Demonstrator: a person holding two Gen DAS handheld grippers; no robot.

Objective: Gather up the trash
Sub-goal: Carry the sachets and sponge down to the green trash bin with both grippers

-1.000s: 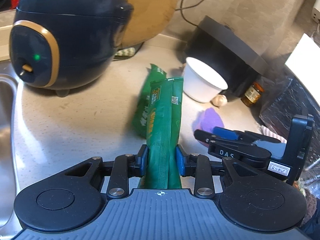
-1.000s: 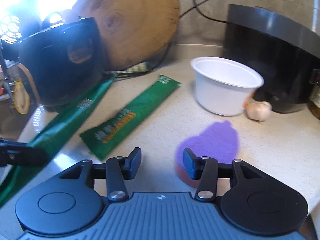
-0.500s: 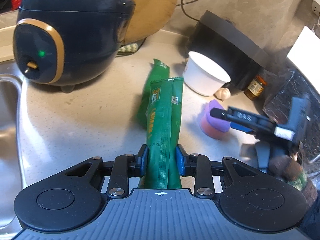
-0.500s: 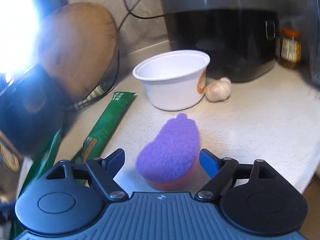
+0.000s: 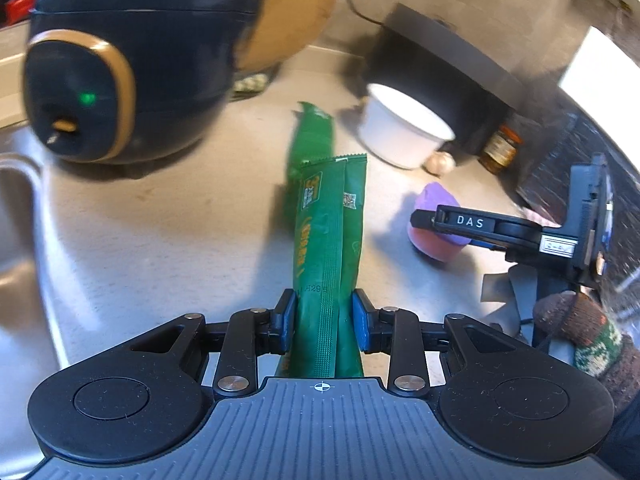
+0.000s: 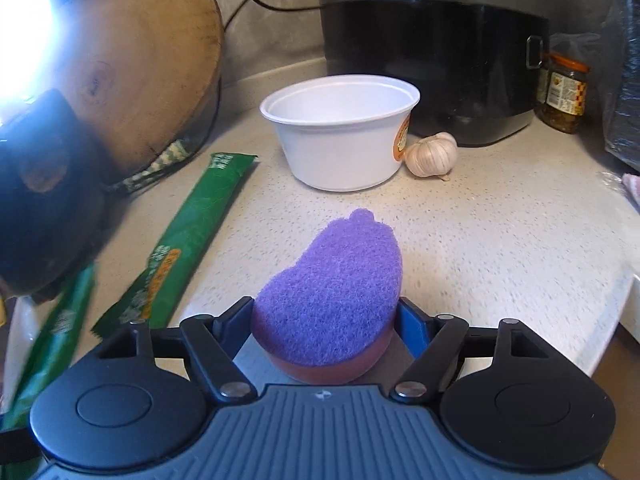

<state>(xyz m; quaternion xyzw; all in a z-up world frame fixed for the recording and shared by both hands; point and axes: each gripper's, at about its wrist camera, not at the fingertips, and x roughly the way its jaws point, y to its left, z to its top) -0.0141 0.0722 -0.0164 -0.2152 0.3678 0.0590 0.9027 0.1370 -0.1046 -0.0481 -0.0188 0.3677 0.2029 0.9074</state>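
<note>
My left gripper [image 5: 324,316] is shut on a long green wrapper [image 5: 330,232] and holds it above the counter. A second green wrapper [image 5: 310,140] lies flat on the counter beyond it; it also shows in the right wrist view [image 6: 188,240]. My right gripper [image 6: 326,320] stands around a purple-topped sponge [image 6: 336,288] with a pink base, its jaws at the sponge's two sides. The sponge [image 5: 434,220] and right gripper [image 5: 424,220] also show in the left wrist view. A white plastic bowl [image 6: 340,128] stands behind the sponge.
A dark blue rice cooker [image 5: 128,64] stands at the left by the sink [image 5: 20,240]. A round wooden board [image 6: 144,56] leans on the wall. A black appliance [image 6: 436,44], a garlic bulb [image 6: 432,154] and a jar [image 6: 564,92] are at the back right.
My right gripper has swung right, moved onto the purple sponge and closed in to its sides. My left gripper keeps its hold on the green wrapper and has drifted slightly.
</note>
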